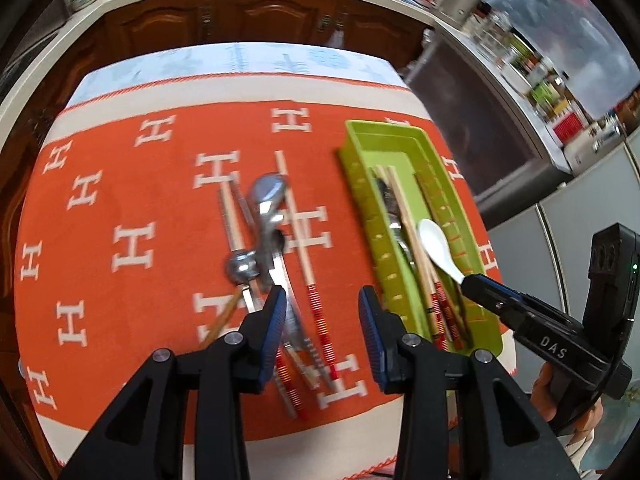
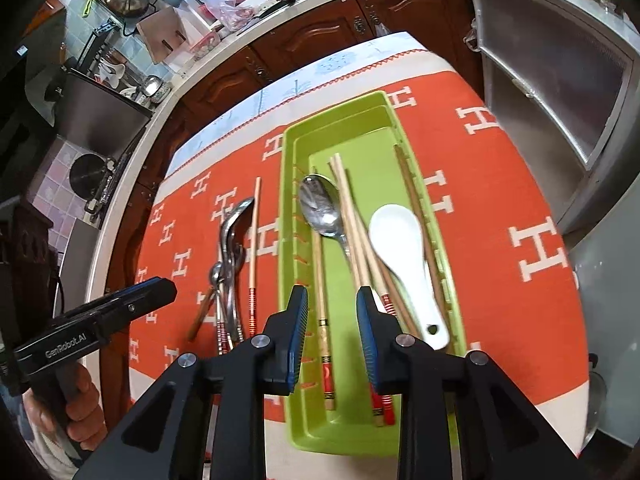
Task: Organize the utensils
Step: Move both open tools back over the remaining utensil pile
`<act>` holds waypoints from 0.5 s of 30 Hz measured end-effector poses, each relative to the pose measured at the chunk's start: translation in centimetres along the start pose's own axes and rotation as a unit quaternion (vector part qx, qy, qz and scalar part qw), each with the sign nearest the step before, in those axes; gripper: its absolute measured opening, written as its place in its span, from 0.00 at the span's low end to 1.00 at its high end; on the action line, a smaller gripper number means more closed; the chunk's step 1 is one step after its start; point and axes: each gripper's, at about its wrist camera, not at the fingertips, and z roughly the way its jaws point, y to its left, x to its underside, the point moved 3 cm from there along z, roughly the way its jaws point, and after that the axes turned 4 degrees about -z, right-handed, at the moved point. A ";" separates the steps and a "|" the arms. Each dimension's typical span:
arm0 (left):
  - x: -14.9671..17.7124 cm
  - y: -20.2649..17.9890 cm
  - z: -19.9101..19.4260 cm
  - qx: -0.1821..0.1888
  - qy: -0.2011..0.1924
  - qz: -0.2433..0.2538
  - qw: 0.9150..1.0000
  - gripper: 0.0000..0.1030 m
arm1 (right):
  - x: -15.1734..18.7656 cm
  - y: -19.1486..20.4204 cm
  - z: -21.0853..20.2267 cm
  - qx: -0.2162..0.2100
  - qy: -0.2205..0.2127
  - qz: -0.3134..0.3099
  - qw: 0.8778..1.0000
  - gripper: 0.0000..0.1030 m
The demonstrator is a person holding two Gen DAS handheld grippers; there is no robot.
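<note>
Hovering over the long lime-green plastic tray [image 2: 292, 148], the right gripper [image 2: 332, 336] has its blue-padded fingers spread with nothing between them; in its own view the tray floor and a pale wooden chopstick with a black-and-gold end [image 2: 322, 280] show through the gap. Inside the tray lie a shiny steel spoon [image 2: 320, 206], a white ceramic soup spoon [image 2: 400, 244] and several more chopsticks, all roughly lengthwise.

The left gripper [image 1: 322, 320] hangs beside the tray, over the orange cloth with white H letters [image 1: 132, 248]; its fingers are spread too, and empty. The unsorted pile sits on the cloth just left of the tray: overlapping steel spoons [image 1: 266, 204], a small round-headed metal scoop [image 1: 241, 266] and red-banded chopsticks [image 1: 304, 248].

The risk I see lies in that pile. The spoons and chopsticks cross one another, so closing on one piece could drag or flick its neighbours, or pinch two at once. Thin round chopsticks may also roll out from between the pads. The tray is light-looking and near the table edge; a nudge from either tool might shift it.
</note>
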 end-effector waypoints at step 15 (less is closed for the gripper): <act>1.6 6.2 -2.1 -0.009 -0.018 -0.018 1.000 0.44 | -2.1 6.7 2.4 -0.063 0.016 -0.040 0.997 0.25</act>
